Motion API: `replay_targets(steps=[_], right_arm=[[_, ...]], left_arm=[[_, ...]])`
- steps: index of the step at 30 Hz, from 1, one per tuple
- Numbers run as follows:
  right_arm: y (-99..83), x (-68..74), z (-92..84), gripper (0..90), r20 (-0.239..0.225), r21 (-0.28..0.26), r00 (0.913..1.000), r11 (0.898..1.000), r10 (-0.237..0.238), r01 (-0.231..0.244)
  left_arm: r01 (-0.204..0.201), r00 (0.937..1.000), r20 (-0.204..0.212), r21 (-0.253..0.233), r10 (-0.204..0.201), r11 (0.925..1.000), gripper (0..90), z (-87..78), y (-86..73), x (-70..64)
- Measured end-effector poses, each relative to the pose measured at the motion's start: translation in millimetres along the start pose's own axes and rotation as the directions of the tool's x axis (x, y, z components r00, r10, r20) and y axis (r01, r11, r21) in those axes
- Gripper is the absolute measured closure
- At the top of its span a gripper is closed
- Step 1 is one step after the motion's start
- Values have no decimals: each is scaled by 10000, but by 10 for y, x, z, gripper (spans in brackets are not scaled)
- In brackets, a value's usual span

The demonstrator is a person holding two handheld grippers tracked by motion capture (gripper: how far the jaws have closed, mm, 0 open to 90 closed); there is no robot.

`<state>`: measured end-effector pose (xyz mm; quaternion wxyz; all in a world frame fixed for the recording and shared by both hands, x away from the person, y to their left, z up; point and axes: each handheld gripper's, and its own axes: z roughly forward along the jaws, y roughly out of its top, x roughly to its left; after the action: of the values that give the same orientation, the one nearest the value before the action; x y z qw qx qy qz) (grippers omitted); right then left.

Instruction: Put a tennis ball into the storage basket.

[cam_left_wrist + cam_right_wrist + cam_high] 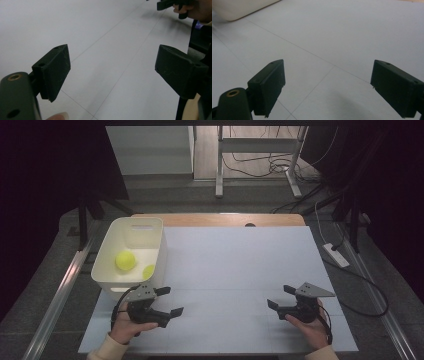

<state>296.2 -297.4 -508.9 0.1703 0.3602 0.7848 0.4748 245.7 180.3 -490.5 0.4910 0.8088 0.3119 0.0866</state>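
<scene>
Left gripper (169, 301): jaws apart, nothing between them, just in front of the white bin (150, 227).
Right gripper (280, 296): jaws apart, nothing between them, well apart at the worktop's (235, 265) right.
Two yellow balls (125, 260) in the bin, far left.

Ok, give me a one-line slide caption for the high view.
Two hand-held tools, left and right, rest open and empty on the white table beside a white bin holding two tennis balls.

The right gripper (325, 87) holds its jaws wide apart over the white table (352, 37), near a cream bin (237, 8).
</scene>
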Motion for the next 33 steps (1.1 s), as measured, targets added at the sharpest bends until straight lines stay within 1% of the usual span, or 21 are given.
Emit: replay_targets(steps=[5,8,12,14,15,18,20,25,33], right_arm=[[-2,4,2,123,0,-3,10000,10000,4,-4],[-1,4,0,123,7,-6,10000,10000,-2,2],[6,4,-3,123,-39,-77,10000,10000,-51,51],[12,8,-6,123,-99,-117,9999,9999,-83,82],[17,11,-9,123,-152,-162,9998,9998,-99,96],[27,17,-9,124,-270,-240,9996,9996,-121,115],[35,18,-6,124,-288,-266,9994,9994,-211,204],[43,20,-18,129,-555,-338,9980,9990,-313,294],[46,11,-19,129,-608,-348,9975,9988,-367,347]], left_arm=[[-51,10000,81,150,49,9999,139,71,-74,22],[23,10000,74,133,-24,9999,138,81,-102,37],[87,9999,-92,176,-85,9998,138,85,-132,43],[141,9996,-242,171,-137,9998,138,81,-148,41],[206,9995,-253,152,-202,9997,138,80,-160,44],[223,9993,-304,253,-215,9994,137,91,-185,44],[229,9994,-278,277,-222,9994,137,100,-198,44],[266,9993,-274,302,-258,9992,137,116,-211,48],[373,9991,-217,199,-368,9991,139,117,-213,53]])
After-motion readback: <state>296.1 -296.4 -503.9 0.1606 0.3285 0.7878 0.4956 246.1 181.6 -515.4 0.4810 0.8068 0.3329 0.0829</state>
